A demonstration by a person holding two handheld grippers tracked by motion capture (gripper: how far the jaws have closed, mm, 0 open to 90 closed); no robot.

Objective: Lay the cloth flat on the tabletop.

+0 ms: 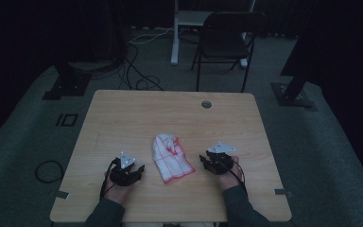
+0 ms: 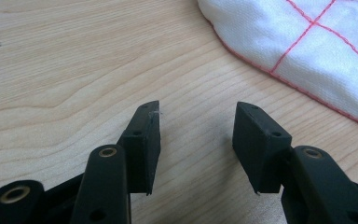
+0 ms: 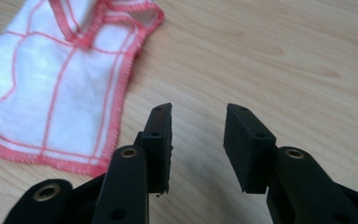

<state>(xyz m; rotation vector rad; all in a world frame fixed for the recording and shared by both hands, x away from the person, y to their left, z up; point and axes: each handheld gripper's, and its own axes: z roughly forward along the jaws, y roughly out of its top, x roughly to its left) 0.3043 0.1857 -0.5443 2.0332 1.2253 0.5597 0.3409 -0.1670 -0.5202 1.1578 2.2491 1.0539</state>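
A white cloth [image 1: 171, 158] with red checked lines and a red hem lies folded on the wooden table [image 1: 137, 113], between my two grippers. My left gripper [image 1: 139, 169] rests on the table left of the cloth, jaws apart with bare wood between them; the cloth [image 2: 317, 42] shows at the upper right of the left gripper view [image 2: 198, 116]. My right gripper [image 1: 202, 161] sits just right of the cloth, jaws partly apart and holding nothing. In the right gripper view [image 3: 198, 116] the cloth [image 3: 60, 84] lies to the left, clear of the jaws.
A round cable hole [image 1: 206, 104] sits near the table's far edge. Beyond the table stand a black chair [image 1: 224, 42] and a white desk leg [image 1: 175, 38], with cables [image 1: 137, 71] on the floor. Bare wood surrounds the cloth.
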